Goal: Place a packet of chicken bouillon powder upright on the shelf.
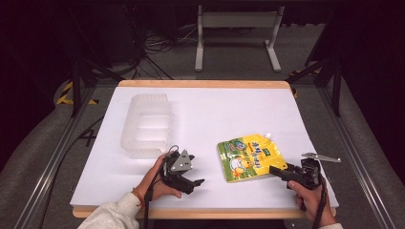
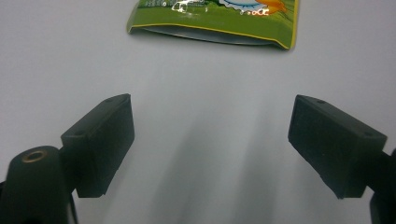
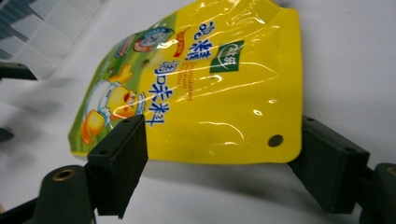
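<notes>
Step in hand: approach to grasp. Yellow pouch point(image 1: 251, 157) lies flat, lower right of centre on the tabletop point(image 1: 215, 114). Right tongs point(image 1: 278, 171) spread wide at its near edge, nothing gripped. Left tongs point(image 1: 195, 183) released, empty, lower centre. Next, probably: slide in, clench on the edge.

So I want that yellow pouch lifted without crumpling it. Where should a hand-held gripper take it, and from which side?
Probably by the flat sealed edge at the corner with the punched hole, coming in low from the person's right. The pouch lies flat on the table, and that edge sits slightly raised. The right hand-held gripper already faces it, jaws open on either side.
</notes>
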